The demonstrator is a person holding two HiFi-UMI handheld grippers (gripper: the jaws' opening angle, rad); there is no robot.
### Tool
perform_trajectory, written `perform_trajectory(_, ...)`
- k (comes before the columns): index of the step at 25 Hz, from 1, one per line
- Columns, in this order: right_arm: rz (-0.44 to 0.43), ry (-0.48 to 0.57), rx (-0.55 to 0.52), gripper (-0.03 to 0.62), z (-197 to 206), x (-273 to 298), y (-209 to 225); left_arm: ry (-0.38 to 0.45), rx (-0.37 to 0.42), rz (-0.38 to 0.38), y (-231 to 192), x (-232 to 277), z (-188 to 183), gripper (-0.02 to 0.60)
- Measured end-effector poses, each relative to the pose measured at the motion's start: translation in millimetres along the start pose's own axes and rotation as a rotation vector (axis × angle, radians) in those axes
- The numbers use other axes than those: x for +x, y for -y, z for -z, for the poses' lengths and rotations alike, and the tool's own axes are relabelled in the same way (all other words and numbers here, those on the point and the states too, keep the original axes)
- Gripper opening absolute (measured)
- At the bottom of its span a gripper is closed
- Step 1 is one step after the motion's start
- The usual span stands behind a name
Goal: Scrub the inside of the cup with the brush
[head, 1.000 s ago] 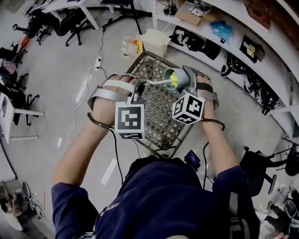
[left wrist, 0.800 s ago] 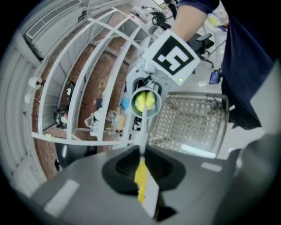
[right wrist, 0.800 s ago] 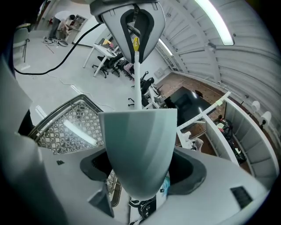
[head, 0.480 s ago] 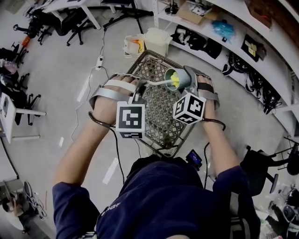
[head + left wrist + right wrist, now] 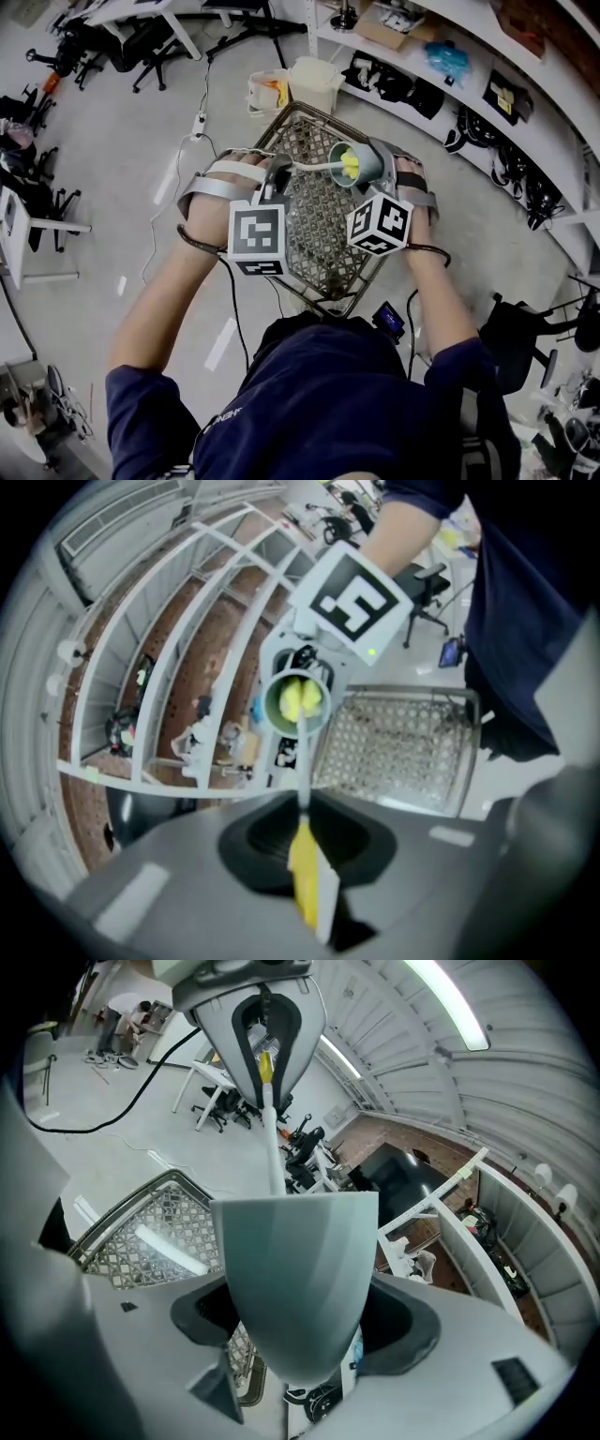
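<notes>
Cup (image 5: 354,161), grey, tipped on its side in the air over the far end of the wire mesh basket (image 5: 322,239), mouth facing the left gripper (image 5: 305,855); right gripper (image 5: 300,1326) clenched on the cup's lower body, a jaw pressed to each side; brush (image 5: 302,698) grasped by its yellow handle in the left gripper, jaws clamped on it; thin white shaft runs straight into the cup mouth; yellow head sits inside the cup, probably against the inner wall, contact too small to confirm; both grippers close together above the basket.
</notes>
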State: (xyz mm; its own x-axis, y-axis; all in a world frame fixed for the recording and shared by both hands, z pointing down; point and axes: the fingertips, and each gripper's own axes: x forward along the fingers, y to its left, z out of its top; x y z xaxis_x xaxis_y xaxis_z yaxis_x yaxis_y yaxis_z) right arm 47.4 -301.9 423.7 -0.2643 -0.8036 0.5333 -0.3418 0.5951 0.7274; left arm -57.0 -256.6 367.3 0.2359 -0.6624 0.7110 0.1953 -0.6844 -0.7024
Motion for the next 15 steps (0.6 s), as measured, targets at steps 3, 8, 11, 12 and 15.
perform_trajectory(3, -0.002, -0.013, 0.002, 0.359, 6, 3, 1, 0.034, 0.021, 0.002, 6, -2, -10, 0.032)
perform_trajectory(8, -0.015, -0.011, -0.008, 0.360, 5, 6, -4, 0.036, -0.026, -0.021, -7, -4, -7, 0.031)
perform_trajectory(11, -0.016, 0.003, -0.016, 0.359, 1, 4, -5, 0.011, -0.050, -0.002, -6, 2, 2, 0.032)
perform_trajectory(12, -0.015, 0.005, -0.017, 0.359, 0, 4, -4, 0.007, -0.050, 0.009, -3, 3, 3, 0.031)
perform_trajectory(15, -0.009, 0.002, -0.019, 0.360, 1, 7, 2, 0.020, -0.022, 0.033, 6, 4, -3, 0.031)
